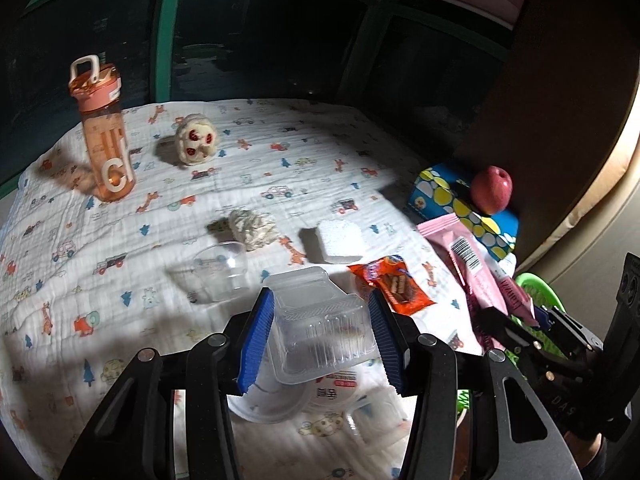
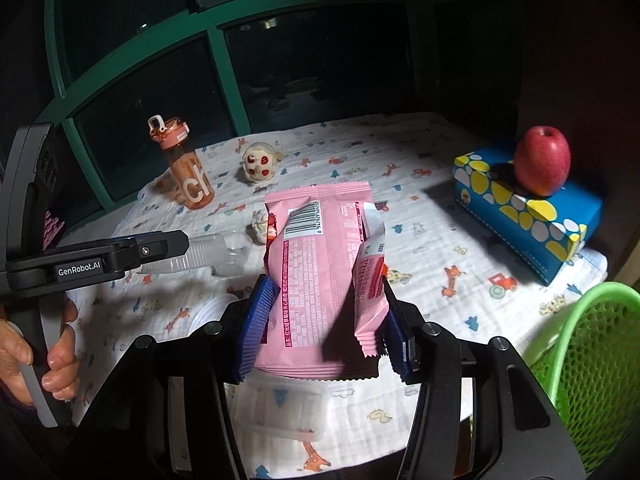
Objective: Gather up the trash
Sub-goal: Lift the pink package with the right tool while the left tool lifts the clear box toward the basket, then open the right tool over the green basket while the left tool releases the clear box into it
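My left gripper (image 1: 320, 300) is shut on a clear plastic clamshell box (image 1: 320, 332), held above the cloth-covered table (image 1: 80, 240). My right gripper (image 2: 325, 286) is shut on a pink snack wrapper (image 2: 316, 260), with a smaller pink packet (image 2: 370, 300) against its right pad. In the left wrist view the pink wrapper (image 1: 472, 264) and right gripper (image 1: 532, 320) are at the right. In the right wrist view the left gripper (image 2: 160, 248) and the clear box (image 2: 208, 256) are at the left. On the cloth lie an orange wrapper (image 1: 394, 290), a white foam block (image 1: 336, 242), a clear cup (image 1: 220, 272) and a crumpled white wad (image 1: 252, 228).
A green mesh basket (image 2: 592, 344) stands at the table's right front. A red apple (image 2: 542, 164) sits on a blue tissue box (image 2: 528, 216) at the right. An orange bottle (image 2: 188, 168) and a small plush toy (image 2: 258, 164) stand at the back. A clear tray (image 2: 280, 412) lies below my right gripper.
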Demonstrator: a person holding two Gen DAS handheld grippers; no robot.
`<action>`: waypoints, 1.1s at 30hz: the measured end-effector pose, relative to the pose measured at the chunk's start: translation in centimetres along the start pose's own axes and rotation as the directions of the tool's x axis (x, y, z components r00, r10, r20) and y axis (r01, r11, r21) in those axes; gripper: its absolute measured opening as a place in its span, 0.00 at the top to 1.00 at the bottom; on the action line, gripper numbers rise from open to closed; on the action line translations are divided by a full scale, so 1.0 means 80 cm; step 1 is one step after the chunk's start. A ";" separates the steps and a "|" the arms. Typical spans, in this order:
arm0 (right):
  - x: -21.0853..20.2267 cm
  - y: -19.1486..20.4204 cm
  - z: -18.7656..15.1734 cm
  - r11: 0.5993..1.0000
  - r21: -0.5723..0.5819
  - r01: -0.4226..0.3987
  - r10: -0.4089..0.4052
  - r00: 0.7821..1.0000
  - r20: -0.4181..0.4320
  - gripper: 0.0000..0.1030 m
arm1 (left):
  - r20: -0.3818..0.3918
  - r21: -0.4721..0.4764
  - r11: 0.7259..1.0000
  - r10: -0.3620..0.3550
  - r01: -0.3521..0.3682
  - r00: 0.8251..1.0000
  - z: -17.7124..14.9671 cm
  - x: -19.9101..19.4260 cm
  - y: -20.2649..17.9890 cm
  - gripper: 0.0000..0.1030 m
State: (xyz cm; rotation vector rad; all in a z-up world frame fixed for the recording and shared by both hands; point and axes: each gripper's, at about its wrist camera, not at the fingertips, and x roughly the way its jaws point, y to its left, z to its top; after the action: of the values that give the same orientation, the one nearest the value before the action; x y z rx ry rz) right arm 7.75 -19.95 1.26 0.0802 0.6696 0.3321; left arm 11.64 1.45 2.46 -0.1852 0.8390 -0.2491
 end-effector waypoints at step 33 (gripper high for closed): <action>-0.169 -0.248 -0.137 0.846 0.325 0.423 -0.418 0.904 -0.088 0.47 | -0.209 0.343 0.866 -0.308 0.365 0.928 -0.037 0.079 -0.351 0.54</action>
State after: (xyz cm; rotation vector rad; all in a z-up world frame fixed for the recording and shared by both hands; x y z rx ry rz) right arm -3.53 -43.46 -2.84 0.2539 0.7334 -0.2118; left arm 9.40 -27.37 3.27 0.0518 0.8862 -0.7580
